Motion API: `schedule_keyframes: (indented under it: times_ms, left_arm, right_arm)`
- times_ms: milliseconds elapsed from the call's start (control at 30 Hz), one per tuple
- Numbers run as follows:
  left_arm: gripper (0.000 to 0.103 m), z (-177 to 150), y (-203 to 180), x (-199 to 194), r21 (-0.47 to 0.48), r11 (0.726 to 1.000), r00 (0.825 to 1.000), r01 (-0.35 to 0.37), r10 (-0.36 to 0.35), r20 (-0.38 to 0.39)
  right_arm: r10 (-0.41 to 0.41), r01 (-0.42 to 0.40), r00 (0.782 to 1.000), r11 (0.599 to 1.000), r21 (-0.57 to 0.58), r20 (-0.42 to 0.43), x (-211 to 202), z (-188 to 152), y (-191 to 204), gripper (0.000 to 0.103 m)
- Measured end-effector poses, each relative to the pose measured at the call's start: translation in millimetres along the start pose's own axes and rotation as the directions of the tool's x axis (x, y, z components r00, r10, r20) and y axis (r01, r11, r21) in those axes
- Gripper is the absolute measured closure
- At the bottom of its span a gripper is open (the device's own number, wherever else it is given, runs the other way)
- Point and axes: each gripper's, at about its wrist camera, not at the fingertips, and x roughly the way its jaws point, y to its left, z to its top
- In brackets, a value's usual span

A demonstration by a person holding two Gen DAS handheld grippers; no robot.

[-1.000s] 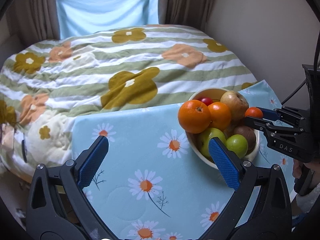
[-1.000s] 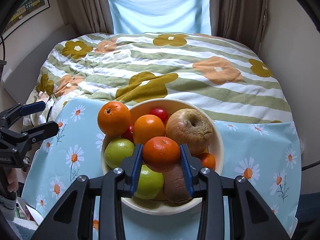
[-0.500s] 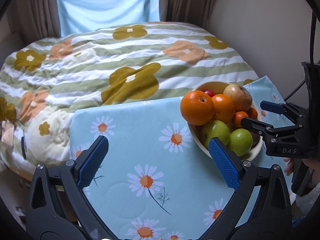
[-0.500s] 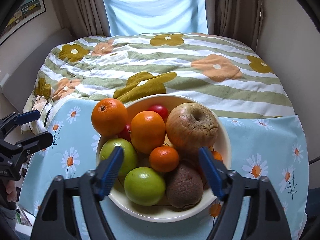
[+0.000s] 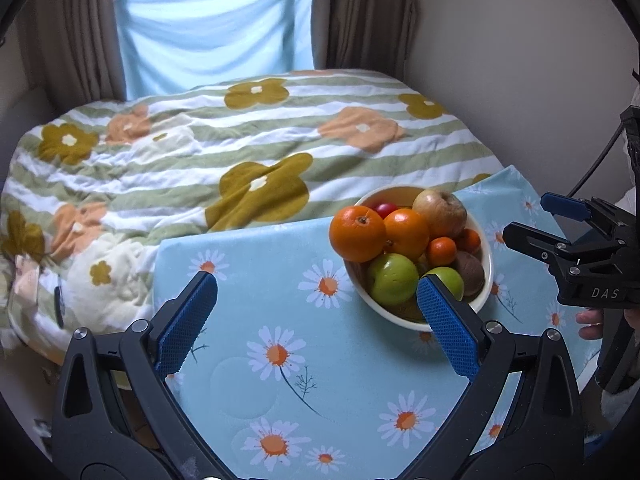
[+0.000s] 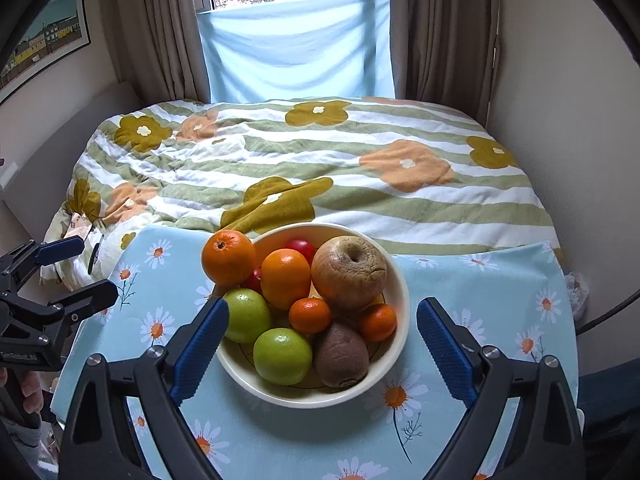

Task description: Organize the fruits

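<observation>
- Left tongs point(image 5: 316, 316) spread wide, blue pads point(image 5: 186, 322) gripping nothing, poised above the daisy-print cloth point(image 5: 256, 264) on the counter.
- Right tongs point(image 6: 322, 344) likewise gaped wide and empty, one pad either side of the near half of the cream bowl point(image 6: 402, 312), touching no fruit.
- Seen from the left wrist, right tongs point(image 5: 532, 222) hung just right of the bowl point(image 5: 486, 256), white letters "DAS" point(image 5: 605, 293) readable on the black body.
- Lettering on the left tongs' body point(image 6: 18, 356), seen from the right wrist, too small to read.
- Bowl sat on the cloth near the bed's edge, piled with fruit: large orange point(image 6: 229, 258) perched at the left rim, second orange point(image 6: 285, 278) beside it, wrinkled brown apple point(image 6: 349, 272) at the right.
- Two small mandarins point(image 6: 310, 315) point(image 6: 377, 322) lay below the apple, kiwi point(image 6: 341, 354) at the near rim, two green apples point(image 6: 245, 315) point(image 6: 282, 356) at the near left.
- Red fruit point(image 6: 301, 246) peeked out at the back of the bowl.
- Striped flowered quilt point(image 6: 320, 168) spread over the bed behind; framed picture point(image 6: 44, 36) hung on the left wall.
</observation>
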Motion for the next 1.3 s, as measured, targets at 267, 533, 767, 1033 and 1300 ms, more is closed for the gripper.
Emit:
schedule_keyframes:
  times_ms: [267,533,767,1033,1300]
  left_arm:
    - [0.0,-5.6,-31.9,-61.5,-0.055,0.997,0.995,-0.054,0.058,0.084]
    - [0.0,-25.7,-62.7,-117.4,-0.103,0.986,0.976,-0.132,0.148,0.159]
    - [0.0,-42.0,-83.0,-142.2,-0.116,0.982,0.966,-0.149,0.169,0.196]
    - [0.0,-45.8,-94.7,-151.4,-0.104,0.984,0.962,-0.147,0.167,0.215]
    - [0.0,-45.5,-98.7,-153.2,-0.099,0.984,0.961,-0.146,0.165,0.221]
  right_arm:
    - [-0.037,0.037,0.996,0.999,-0.008,0.076,-68.9,-3.1,-8.6,0.009]
    - [-0.069,0.067,0.989,0.998,0.019,0.13,-124.7,-19.3,-17.0,0.0]
    - [-0.114,0.109,0.987,0.993,0.042,0.118,-147.2,-42.3,-21.1,0.0]
    - [-0.126,0.119,0.985,0.991,0.065,0.121,-160.5,-56.5,-31.1,0.0]
    - [-0.129,0.121,0.983,0.99,0.068,0.13,-165.3,-58.5,-32.5,0.0]
